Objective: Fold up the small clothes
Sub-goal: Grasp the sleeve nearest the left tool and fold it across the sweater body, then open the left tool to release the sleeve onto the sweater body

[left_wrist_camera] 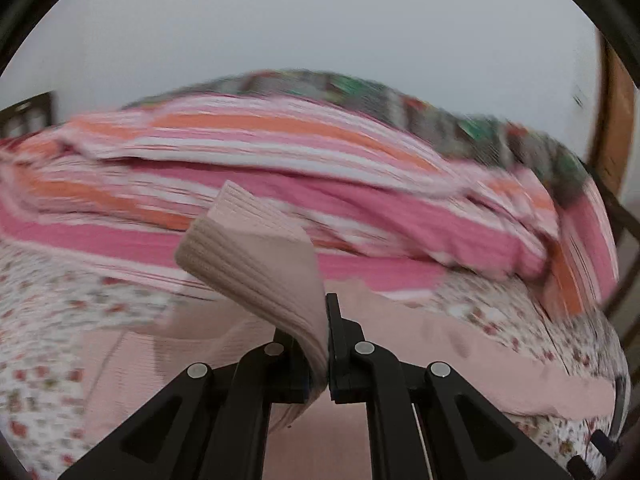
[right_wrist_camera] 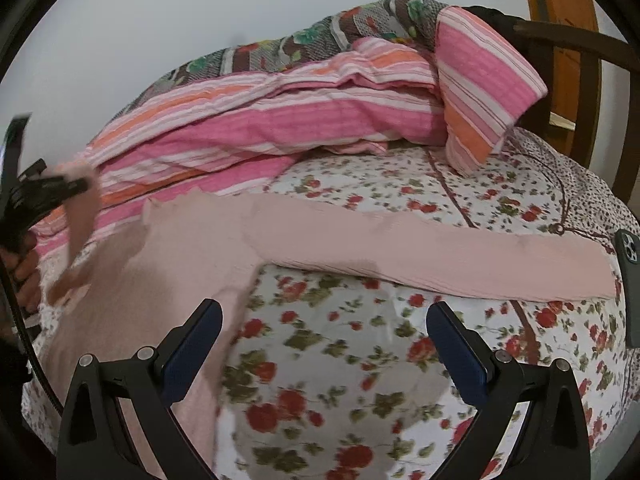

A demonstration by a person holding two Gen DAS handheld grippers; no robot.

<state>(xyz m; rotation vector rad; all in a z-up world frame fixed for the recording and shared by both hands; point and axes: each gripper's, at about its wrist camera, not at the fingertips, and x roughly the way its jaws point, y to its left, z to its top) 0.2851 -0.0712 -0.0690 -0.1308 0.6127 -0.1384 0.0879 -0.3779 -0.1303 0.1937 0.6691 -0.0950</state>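
Striped blanket (left_wrist_camera: 280,168) motion-blurred — phone (right_wrist_camera: 630,280) cut by edge.

I was working in a home bedroom: a bed with a floral sheet (right_wrist_camera: 340,360), a pink-and-orange striped quilt (right_wrist_camera: 280,120) bunched behind it, a patterned blanket (right_wrist_camera: 320,40), a dark wooden chair (right_wrist_camera: 580,40), a phone (right_wrist_camera: 630,280) on the bed, plain wall (right_wrist_camera: 200,8).

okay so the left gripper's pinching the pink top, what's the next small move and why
Probably carry the left gripper, shut on the ribbed pale pink knit top's cuff, across toward its body. The other long sleeve lies spread on the floral bedsheet; the right gripper is open, empty.
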